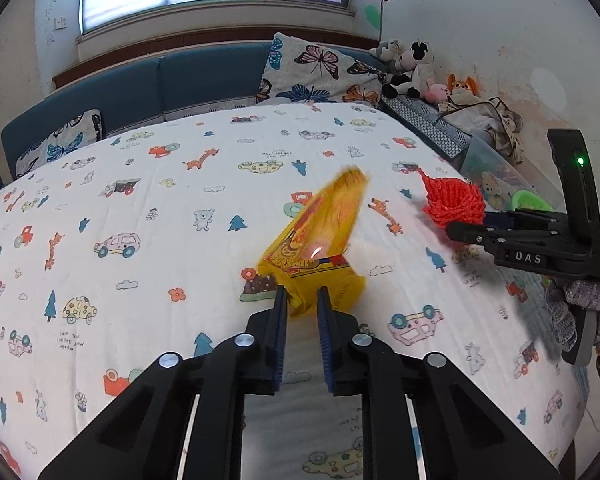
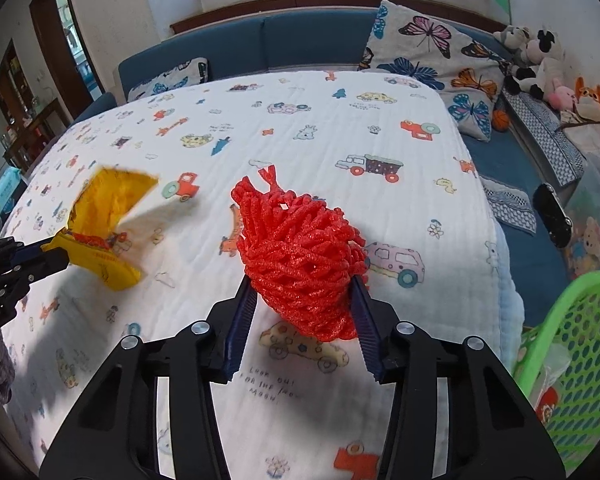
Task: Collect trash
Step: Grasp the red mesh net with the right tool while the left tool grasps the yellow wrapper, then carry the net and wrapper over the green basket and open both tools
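The left tool (image 1: pixel 303 304) is clenched on a yellow snack wrapper (image 1: pixel 320 248), lifted just above the bed (image 1: pixel 140 200); the right tool (image 2: pixel 304 296) grips a red foam fruit net (image 2: pixel 300 256), also raised off the sheet. Both pieces are in hand, so only dropping them remains. A green mesh basket (image 2: pixel 572 360) sits past the bed's right edge, near the right tool, with open room between.

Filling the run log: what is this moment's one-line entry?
left tongs: shut on yellow wrapper | right tongs: shut on red foam net | green basket: right of bed
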`<state>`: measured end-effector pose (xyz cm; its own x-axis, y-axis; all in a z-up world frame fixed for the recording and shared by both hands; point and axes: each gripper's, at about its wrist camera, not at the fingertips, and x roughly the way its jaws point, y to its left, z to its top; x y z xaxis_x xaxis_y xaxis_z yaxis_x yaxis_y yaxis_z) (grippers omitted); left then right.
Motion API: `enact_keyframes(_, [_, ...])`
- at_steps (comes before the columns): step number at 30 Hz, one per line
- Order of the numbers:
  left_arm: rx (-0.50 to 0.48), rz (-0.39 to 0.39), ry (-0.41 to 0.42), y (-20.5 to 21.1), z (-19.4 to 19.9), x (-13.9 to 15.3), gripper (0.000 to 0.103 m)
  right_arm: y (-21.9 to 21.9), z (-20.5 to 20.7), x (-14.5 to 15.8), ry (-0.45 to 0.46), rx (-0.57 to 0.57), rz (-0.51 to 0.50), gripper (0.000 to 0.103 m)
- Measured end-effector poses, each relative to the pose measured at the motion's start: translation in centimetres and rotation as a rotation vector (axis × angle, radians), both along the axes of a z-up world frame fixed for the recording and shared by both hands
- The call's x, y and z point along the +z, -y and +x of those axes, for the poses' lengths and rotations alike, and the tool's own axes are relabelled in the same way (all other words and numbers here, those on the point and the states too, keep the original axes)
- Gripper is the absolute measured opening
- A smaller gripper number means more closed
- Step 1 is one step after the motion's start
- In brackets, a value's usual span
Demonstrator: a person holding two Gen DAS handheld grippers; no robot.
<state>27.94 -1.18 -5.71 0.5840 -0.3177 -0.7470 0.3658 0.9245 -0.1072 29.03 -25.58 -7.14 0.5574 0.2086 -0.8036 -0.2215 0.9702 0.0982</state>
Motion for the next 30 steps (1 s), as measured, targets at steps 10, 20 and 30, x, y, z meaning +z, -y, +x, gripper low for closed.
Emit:
enact_keyframes(10, [-0.054,-0.009,0.067,1.8,-3.2,3.2,0.013,1.8,-4.1,2.7,0.050,-0.014,0.025,0.047])
enact_keyframes(20, [-0.150,-0.032,0.092,6.7,-5.6,4.9,0.013,6.0,-8.5,4.7,0.083,-0.089,0.015,0.047])
enact_keyframes(30, [-0.249,-0.031,0.101,12.5,-6.8,5.8,0.013,12.1,-12.2,4.6,0.077,-0.207,0.010,0.047])
